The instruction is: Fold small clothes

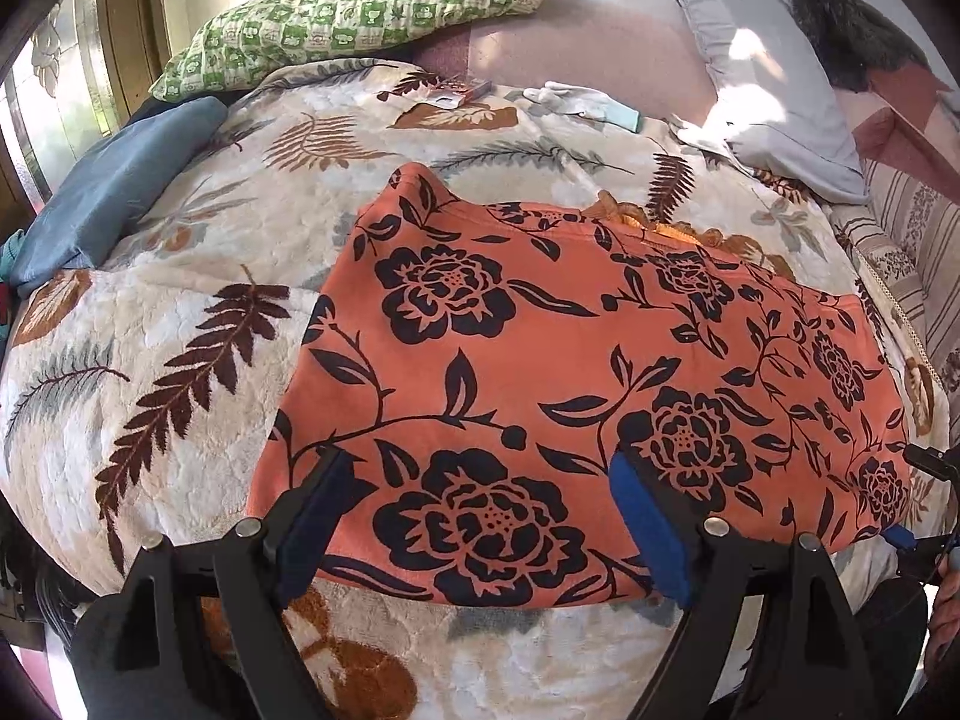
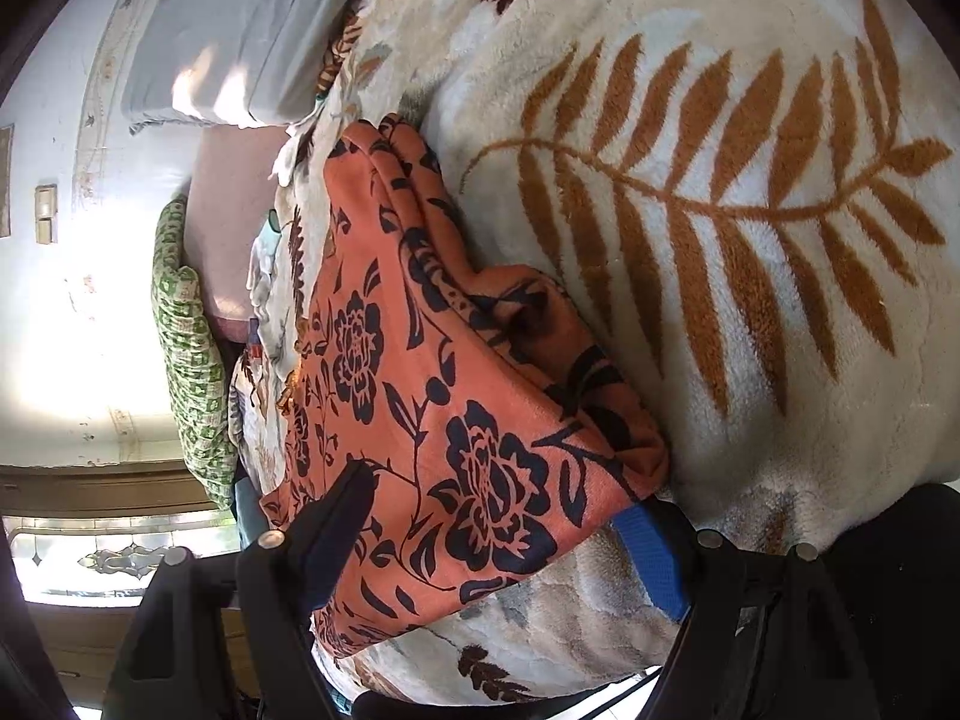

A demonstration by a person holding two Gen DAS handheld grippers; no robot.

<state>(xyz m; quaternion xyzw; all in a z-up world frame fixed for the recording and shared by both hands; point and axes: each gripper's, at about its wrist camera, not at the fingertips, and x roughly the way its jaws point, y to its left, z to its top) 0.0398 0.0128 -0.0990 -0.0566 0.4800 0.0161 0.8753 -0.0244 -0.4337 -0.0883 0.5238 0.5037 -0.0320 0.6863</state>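
Observation:
An orange garment with black flower print point(image 1: 540, 372) lies spread flat on a fleecy leaf-pattern blanket point(image 1: 198, 360). My left gripper point(image 1: 480, 480) is open, its blue-padded fingers point(image 1: 651, 528) wide apart over the garment's near edge. My right gripper point(image 2: 498, 510) is open and turned sideways around the garment's right corner point(image 2: 480, 420), one finger above the cloth and one blue pad point(image 2: 651, 558) beneath it. The right gripper also shows at the far right of the left wrist view point(image 1: 927, 504).
A green patterned pillow point(image 1: 360, 12), a blue folded cloth point(image 1: 114, 180) and a grey pillow point(image 1: 762, 78) lie at the back of the bed. A white glove point(image 1: 576, 99) and a small packet point(image 1: 456, 93) lie on the blanket beyond the garment. A striped sheet point(image 1: 912, 240) borders the right.

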